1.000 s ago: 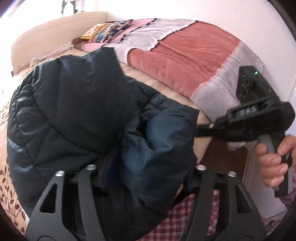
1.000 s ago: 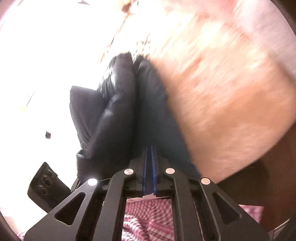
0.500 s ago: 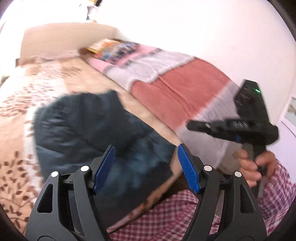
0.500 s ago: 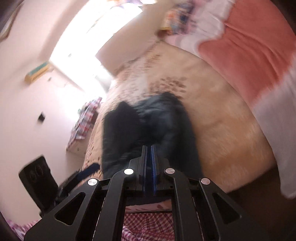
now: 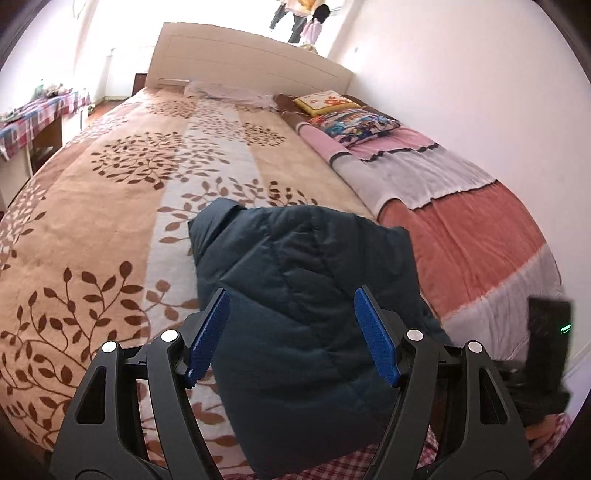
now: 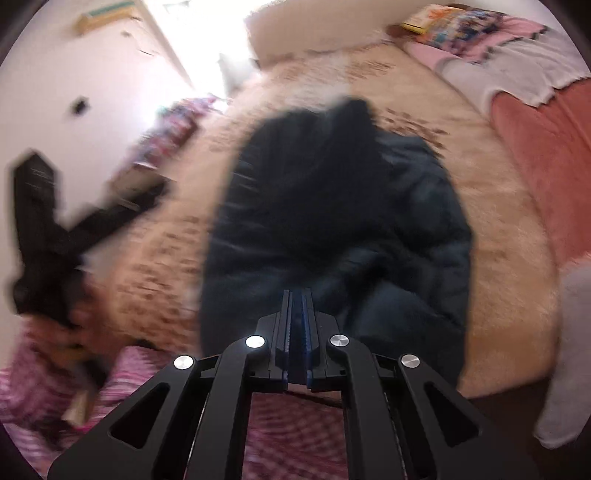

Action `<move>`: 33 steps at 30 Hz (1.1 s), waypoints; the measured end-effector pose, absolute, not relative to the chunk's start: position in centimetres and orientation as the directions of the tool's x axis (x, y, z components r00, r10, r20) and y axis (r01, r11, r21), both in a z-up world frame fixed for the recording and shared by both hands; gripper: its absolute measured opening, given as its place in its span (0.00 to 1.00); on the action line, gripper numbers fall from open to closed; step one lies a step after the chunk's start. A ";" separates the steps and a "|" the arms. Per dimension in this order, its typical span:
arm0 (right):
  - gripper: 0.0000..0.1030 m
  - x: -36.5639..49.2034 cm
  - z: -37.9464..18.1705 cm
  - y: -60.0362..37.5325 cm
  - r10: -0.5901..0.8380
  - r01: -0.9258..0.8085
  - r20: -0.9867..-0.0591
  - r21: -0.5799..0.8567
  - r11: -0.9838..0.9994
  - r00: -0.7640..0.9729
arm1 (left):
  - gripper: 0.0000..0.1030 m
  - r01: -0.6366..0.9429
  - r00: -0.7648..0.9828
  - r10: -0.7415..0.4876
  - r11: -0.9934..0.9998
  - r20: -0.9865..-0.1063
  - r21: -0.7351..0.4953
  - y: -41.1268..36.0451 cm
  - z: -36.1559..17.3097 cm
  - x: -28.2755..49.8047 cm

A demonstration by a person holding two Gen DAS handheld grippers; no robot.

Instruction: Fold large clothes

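Two grippers now clear of jacket: left gripper released and spread wide, right gripper clenched on nothing. Jacket dropped folded on bed at 6 o'clock. Fold apparently complete.

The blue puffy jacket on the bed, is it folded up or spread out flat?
Folded up. The jacket lies as a compact bundle on the bed, layers doubled over, no sleeves spread out. Neither gripper holds it.

Bright daylight is admitted from an overexposed window behind the cream headboard. The left wrist view is rendered sharply, with fisheye curvature and dark vignetting at the edges. The right wrist view is smeared by motion blur, and glare is seen upper left.
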State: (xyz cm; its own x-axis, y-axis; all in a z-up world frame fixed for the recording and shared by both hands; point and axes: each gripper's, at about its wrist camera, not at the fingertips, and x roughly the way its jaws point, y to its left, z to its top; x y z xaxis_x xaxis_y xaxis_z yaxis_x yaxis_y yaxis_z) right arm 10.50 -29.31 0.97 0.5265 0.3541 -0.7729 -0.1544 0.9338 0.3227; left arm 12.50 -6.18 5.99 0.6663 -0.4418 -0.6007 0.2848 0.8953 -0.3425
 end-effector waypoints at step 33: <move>0.00 9.3 -11.1 -35.6 0.369 0.129 -0.828 0.458 0.880 0.421 | 0.67 0.230 0.559 -0.368 0.930 -0.743 -0.288 -8.1 -0.6 7.7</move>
